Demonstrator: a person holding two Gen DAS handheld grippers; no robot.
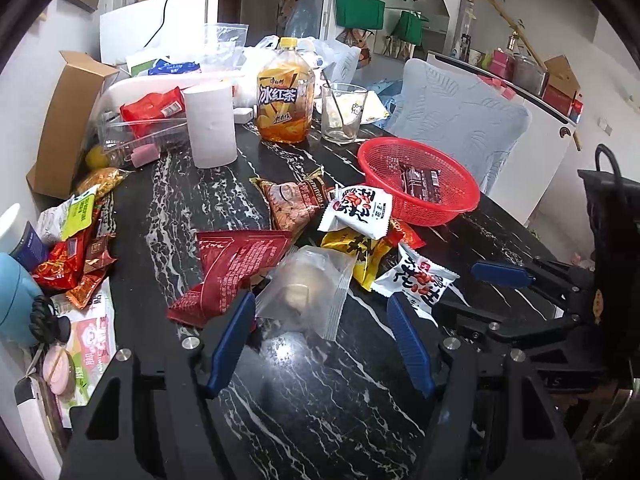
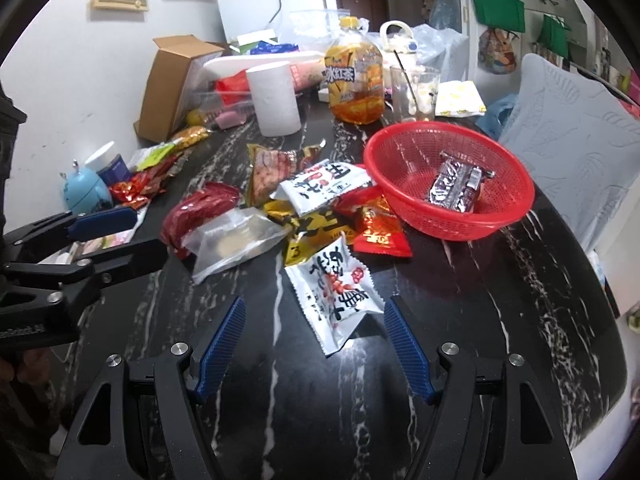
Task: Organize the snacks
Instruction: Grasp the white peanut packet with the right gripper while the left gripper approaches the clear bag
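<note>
A red basket (image 1: 420,204) (image 2: 400,200) stands on the black marble table (image 1: 280,400) and holds one dark wrapped bar (image 2: 456,186). A heap of snack packets lies left of it: a clear pastry bag (image 1: 308,288) (image 2: 236,242), a dark red packet (image 1: 232,268), white peanut packets (image 1: 356,212) (image 2: 334,290), a yellow packet (image 1: 360,254) and a red packet (image 2: 380,232). My left gripper (image 1: 322,308) is open, fingers either side of the clear bag. My right gripper (image 2: 316,312) is open around the near white peanut packet. Both are empty.
At the back stand a paper roll (image 1: 210,124), an iced tea bottle (image 1: 284,96), a glass with a spoon (image 1: 342,114), a cardboard box (image 1: 68,120) and a clear container. More packets and a blue cup (image 1: 16,300) lie at the left edge. A chair (image 1: 460,120) stands right.
</note>
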